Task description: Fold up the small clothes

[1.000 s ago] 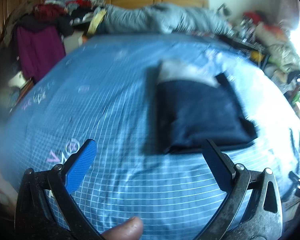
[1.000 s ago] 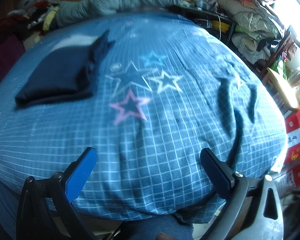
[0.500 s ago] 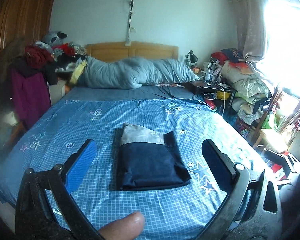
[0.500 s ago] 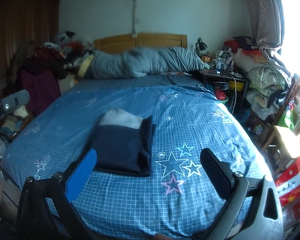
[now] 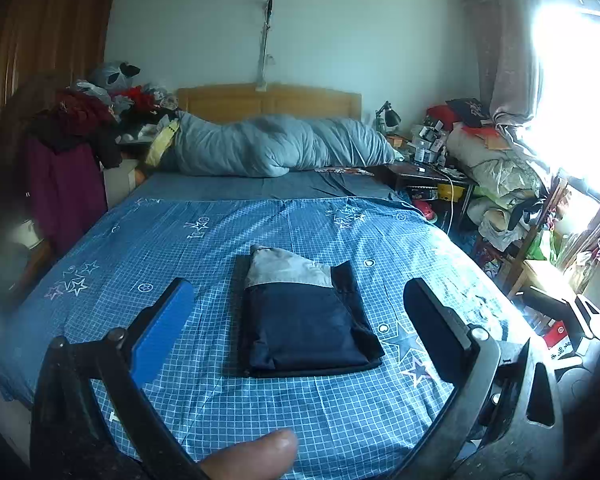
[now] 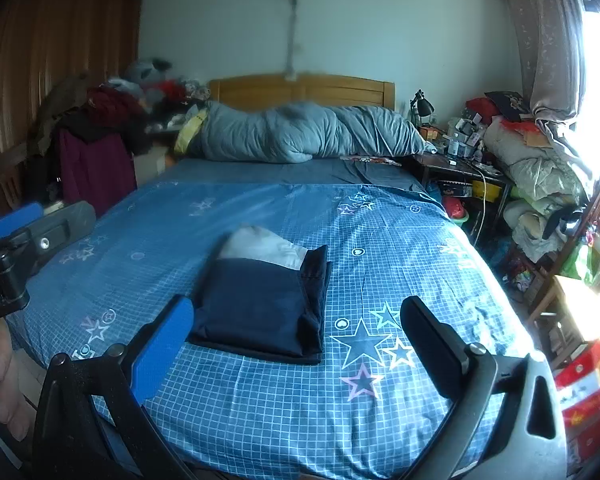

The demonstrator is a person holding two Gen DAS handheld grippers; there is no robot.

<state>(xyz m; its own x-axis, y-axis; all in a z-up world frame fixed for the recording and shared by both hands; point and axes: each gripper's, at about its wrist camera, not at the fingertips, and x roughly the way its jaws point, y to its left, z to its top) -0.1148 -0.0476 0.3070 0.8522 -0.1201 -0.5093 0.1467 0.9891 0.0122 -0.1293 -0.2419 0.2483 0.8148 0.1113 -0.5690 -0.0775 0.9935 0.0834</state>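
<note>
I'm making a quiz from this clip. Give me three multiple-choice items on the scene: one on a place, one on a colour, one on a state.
1. Where does the garment lie?
A. on the bed
B. on a chair
C. in a gripper

2. What colour is most of it?
A. red
B. navy
C. yellow

3. How do the left gripper and right gripper stand?
A. both shut
B. one shut
C. both open

Answers: 1 A, it rests flat on the checked sheet; 2 B, navy with a grey band; 3 C, fingers spread wide, nothing held.
</note>
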